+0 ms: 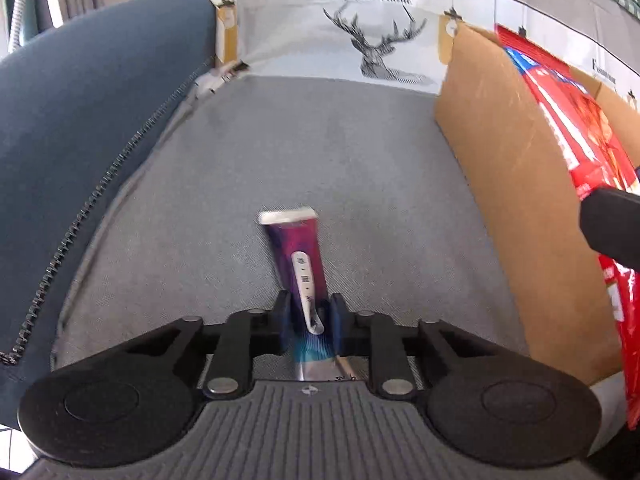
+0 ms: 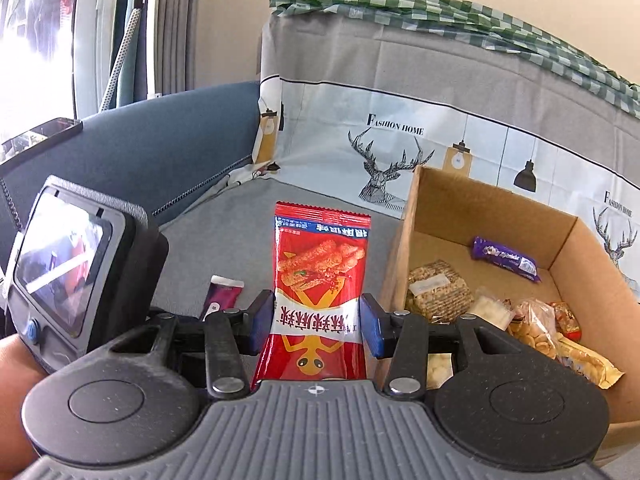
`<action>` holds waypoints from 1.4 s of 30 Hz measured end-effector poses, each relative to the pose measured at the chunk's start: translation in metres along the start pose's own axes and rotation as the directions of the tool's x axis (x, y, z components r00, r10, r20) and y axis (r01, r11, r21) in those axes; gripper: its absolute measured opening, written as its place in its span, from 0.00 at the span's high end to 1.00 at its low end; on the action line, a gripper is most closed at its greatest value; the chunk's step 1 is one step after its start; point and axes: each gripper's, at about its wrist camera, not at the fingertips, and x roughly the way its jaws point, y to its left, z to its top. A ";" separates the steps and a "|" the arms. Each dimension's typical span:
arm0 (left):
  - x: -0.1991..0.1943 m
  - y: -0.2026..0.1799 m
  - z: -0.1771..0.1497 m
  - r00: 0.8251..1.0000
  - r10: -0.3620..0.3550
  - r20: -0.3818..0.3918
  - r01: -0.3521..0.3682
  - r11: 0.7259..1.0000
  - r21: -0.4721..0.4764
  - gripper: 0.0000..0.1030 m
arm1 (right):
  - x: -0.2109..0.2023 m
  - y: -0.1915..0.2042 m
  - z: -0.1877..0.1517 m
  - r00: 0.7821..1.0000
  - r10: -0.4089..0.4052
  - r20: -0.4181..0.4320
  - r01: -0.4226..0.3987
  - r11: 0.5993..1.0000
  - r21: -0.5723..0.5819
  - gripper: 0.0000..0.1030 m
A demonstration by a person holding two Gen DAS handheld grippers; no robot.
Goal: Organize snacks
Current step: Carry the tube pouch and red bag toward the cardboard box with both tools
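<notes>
Our left gripper (image 1: 310,314) was pinched tight on a slim purple snack sachet (image 1: 298,264), its white sealed end pointing away over the grey sofa cushion (image 1: 280,152). Our right gripper (image 2: 318,320) stood at middling width with the red spicy-strip packet (image 2: 320,280) between its blue pads (image 2: 262,322); the pads met the packet's edges, so we judged it held.

The cardboard box (image 2: 404,240) sat just right of both, already holding a purple chocolate bar (image 2: 506,260), a peanut brittle slab (image 2: 438,290) and bagged biscuits (image 2: 534,326).

To do this step well, we would have carried the red packet over the near wall before letting go, keeping it upright so its loose top did not catch the cardboard edge, and brought the sachet after it, since that light grip near one end could let it swing.

The sofa's backrest cover (image 2: 400,148) read "FASHION HOME" above a stag's head. The red packet bore Chinese characters, seen upside down, which we could not read surely; the sachet's print was too small.
</notes>
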 end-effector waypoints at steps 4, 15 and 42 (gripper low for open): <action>-0.011 0.005 0.005 0.999 -0.008 0.042 0.010 0.998 -0.061 0.86 | -0.005 -0.005 0.005 1.000 -0.001 0.013 0.000 1.000 0.019 0.54; -0.030 0.008 0.018 0.995 -0.025 0.100 0.037 0.991 -0.125 0.87 | -0.016 -0.023 0.011 0.999 -0.008 0.048 0.006 0.998 0.058 0.77; -0.039 0.061 0.019 0.990 -0.036 0.134 0.068 0.966 -0.249 0.87 | 0.086 0.078 -0.058 0.956 -0.227 -0.185 0.164 0.939 -0.303 0.65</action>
